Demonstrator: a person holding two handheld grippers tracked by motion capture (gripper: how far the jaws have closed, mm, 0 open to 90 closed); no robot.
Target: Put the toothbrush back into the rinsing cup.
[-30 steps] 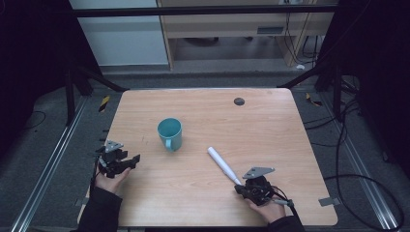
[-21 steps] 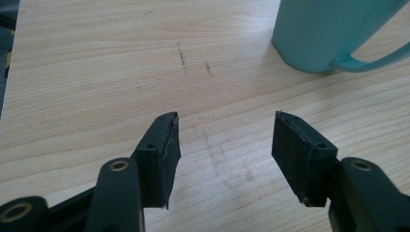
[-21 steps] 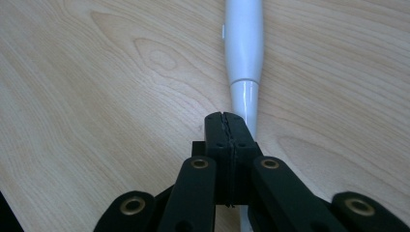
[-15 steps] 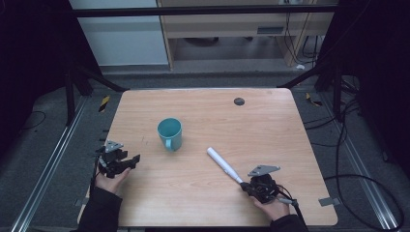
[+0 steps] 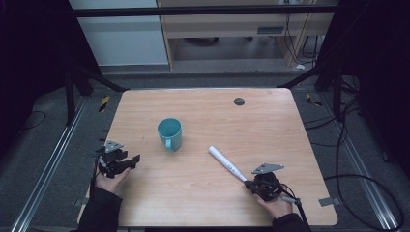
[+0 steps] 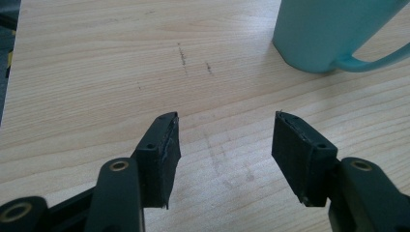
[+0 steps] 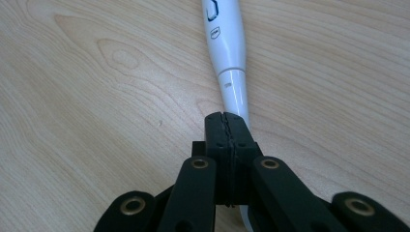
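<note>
A white pen-shaped handle point(image 5: 227, 163) lies slantwise on the wooden table point(image 5: 251, 130), right of the middle. My right gripper point(image 5: 250, 184) sits at its near end with its jaws pressed flat together. In the right gripper view the white handle point(image 7: 227, 43) runs under the shut gripper point(image 7: 226, 116), not between the pads. A teal mug point(image 5: 169, 133) stands upright left of centre, handle toward me. My left gripper point(image 5: 131, 160) rests at the table's left edge, open and empty. In the left gripper view the mug point(image 6: 324, 34) stands beyond and right of that gripper point(image 6: 225, 140).
A small dark round spot point(image 5: 239, 101) marks the table's far side. Metal rails and cables run along the floor on both sides. A strip of tape point(image 5: 327, 201) lies by the right front corner.
My right gripper has slid a little to the right along the near end of the white handle. The left gripper, the mug and the handle stay put.
</note>
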